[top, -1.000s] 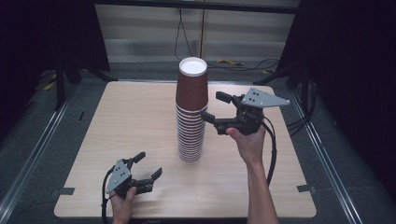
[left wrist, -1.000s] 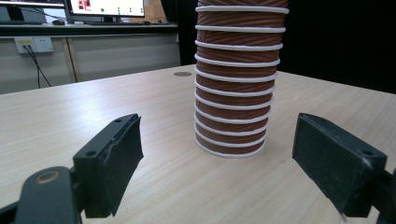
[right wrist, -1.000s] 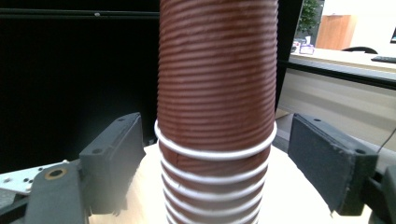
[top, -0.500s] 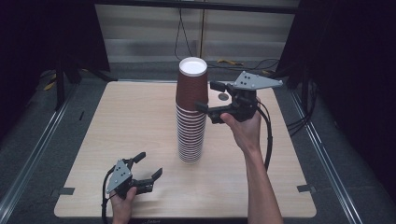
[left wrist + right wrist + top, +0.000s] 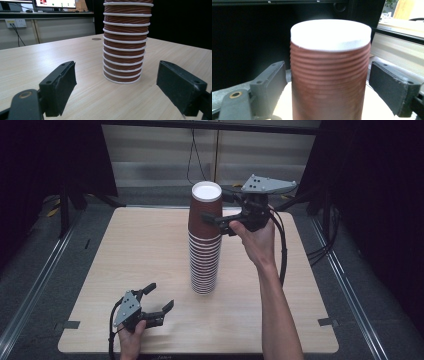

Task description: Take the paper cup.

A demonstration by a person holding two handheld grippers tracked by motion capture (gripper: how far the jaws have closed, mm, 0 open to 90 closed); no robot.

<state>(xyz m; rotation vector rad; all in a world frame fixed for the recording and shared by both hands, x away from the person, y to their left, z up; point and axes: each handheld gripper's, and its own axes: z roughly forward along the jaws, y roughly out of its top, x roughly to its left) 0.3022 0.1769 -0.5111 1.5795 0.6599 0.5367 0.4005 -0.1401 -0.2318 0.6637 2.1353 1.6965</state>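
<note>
A tall stack of brown ribbed paper cups (image 5: pixel 205 255) stands upside down at the table's middle, and its lower part also fills the left gripper view (image 5: pixel 125 45). The top cup (image 5: pixel 329 75) has its white base facing up. My right gripper (image 5: pixel 214 206) is held level at that top cup, open, with one jaw on each side of it and a thin gap at each pad (image 5: pixel 270 87). My left gripper (image 5: pixel 160 296) rests low near the table's front edge, open and empty, pointing at the foot of the stack (image 5: pixel 116 85).
The light wooden table (image 5: pixel 125 250) has bare room left and right of the stack. Black cables trail from the right gripper down past the forearm. Dark curtains and a metal frame surround the table.
My right gripper has risen from the stack's middle to its top and moved in toward the top cup. The left gripper has stayed put.
</note>
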